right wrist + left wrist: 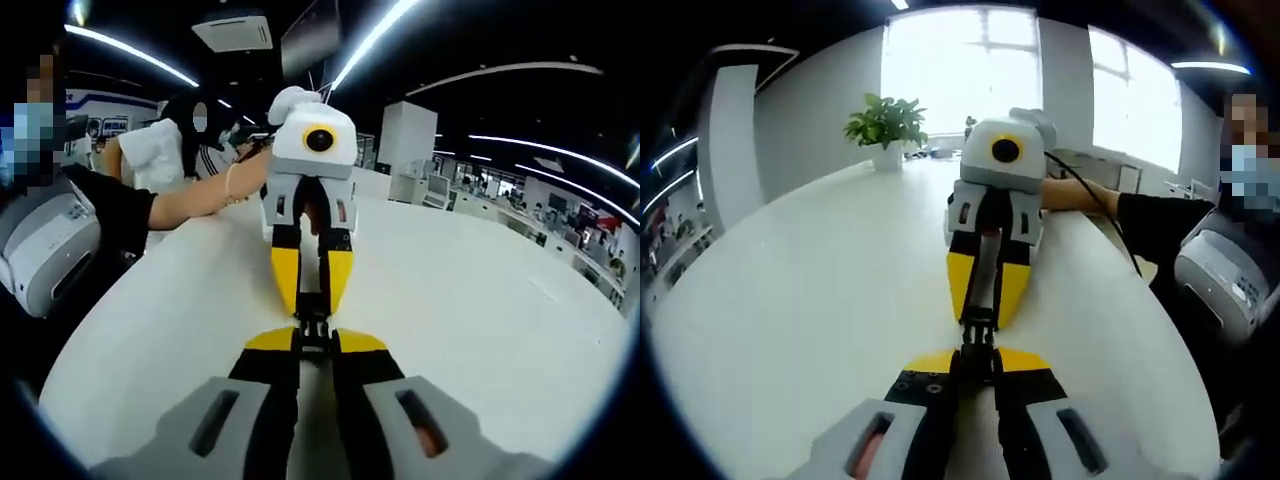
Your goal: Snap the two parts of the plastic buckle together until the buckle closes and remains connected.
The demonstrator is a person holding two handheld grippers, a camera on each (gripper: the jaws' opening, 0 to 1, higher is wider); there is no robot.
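Now the black buckle [978, 335] is held between left gripper [977, 362] and right gripper [312, 340], jaws closed on each half above the tabletop [820, 300]. The pressing-together step is judged underway. A straight, firm inward push is called for next.

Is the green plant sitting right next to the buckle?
No: in the left gripper view the potted plant stands at the table's far end, well away from the buckle held between the two grippers.

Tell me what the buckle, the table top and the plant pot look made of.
Buckle: black, matte, probably moulded plastic; small, held between both grippers' jaws, so details are unclear. Table top: white, smooth, faint sheen, likely laminate or painted board. Plant pot: white and plain, ceramic or plastic; too far to tell.
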